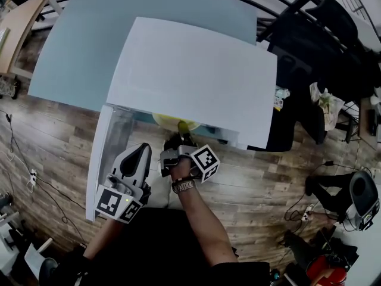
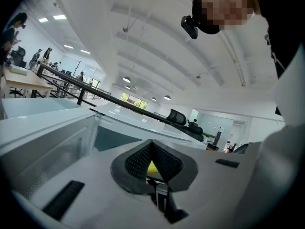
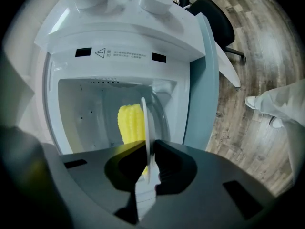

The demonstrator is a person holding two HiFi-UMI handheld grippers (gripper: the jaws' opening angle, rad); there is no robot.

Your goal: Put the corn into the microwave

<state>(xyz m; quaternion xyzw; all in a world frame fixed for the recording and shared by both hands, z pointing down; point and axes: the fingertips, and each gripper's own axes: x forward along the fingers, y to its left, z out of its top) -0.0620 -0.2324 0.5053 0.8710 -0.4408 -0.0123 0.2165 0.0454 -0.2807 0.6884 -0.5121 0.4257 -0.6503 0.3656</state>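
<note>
Step in hand: loading. Right gripper (image 3: 147, 149) clamps the rim of one plate (image 3: 144, 128) bearing one corn (image 3: 131, 123), both at the cavity mouth of one microwave (image 1: 196, 82). One door (image 1: 98, 165) stands open at left. Left gripper (image 2: 152, 144) is closed and empty, beside the door. Grippers: two. Next move, as judged: carry the plate in level, set it down, release, withdraw — then shut the door.

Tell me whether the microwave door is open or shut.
Open: the right gripper view looks straight into the microwave cavity, and the head view shows the door swung out.
</note>
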